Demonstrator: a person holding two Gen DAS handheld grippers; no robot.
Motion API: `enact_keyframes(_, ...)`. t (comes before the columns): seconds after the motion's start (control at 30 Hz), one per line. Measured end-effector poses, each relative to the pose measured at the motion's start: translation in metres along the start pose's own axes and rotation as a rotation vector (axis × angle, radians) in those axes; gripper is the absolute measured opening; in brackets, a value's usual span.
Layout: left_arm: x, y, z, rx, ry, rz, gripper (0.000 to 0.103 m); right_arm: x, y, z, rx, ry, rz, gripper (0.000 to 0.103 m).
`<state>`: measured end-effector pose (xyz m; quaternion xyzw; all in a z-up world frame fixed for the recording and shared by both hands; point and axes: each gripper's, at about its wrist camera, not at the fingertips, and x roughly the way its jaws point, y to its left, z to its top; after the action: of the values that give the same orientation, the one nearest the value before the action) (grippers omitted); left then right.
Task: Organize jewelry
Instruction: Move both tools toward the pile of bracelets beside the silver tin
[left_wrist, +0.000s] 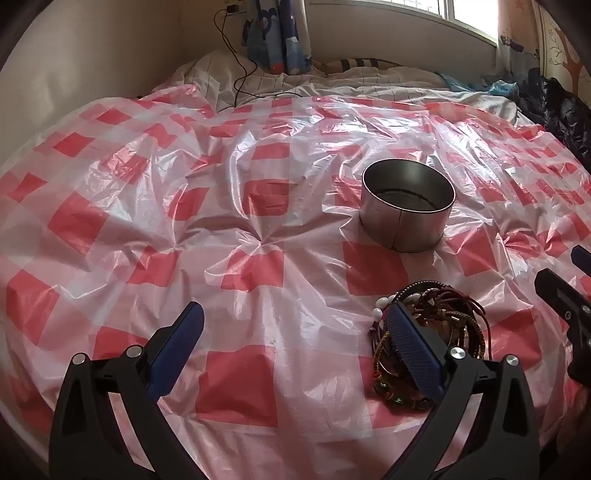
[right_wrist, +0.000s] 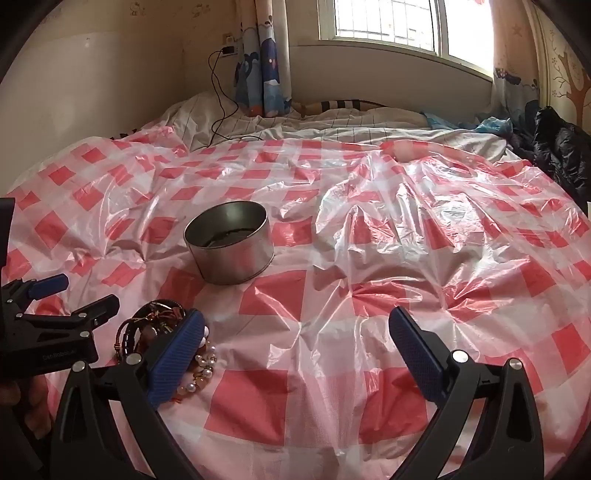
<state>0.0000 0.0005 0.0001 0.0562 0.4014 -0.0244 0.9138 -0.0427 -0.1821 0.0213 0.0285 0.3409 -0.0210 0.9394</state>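
Note:
A pile of bracelets of leather cords, beads and white pearls lies on the red-and-white checked plastic sheet. It also shows in the right wrist view. A round metal tin stands open beyond the pile, with something dark in its bottom; it also shows in the right wrist view. My left gripper is open and empty, its right finger in front of the pile. My right gripper is open and empty, its left finger over the pile's pearls.
The sheet covers a bed. Rumpled white bedding and a black cable lie at the far end under a window. A dark jacket lies at the far right. Curtains hang at the back.

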Motion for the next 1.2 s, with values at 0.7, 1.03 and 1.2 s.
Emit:
enact_keyframes(0.7, -0.002, 0.005, -0.001, 0.003, -0.012, 0.031, 0.096, 0.004, 0.006, -0.007, 0.002, 0.014, 0.056, 0.096)
enact_keyframes(1.03, -0.013, 0.004, 0.002, 0.017, -0.070, 0.041, 0.096, 0.006, 0.010, -0.007, 0.004, 0.021, 0.074, 0.096)
enact_keyframes(1.2, -0.018, 0.003, 0.003, 0.028, -0.092, 0.036, 0.096, 0.006, 0.012, -0.007, 0.002, 0.023, 0.086, 0.096)
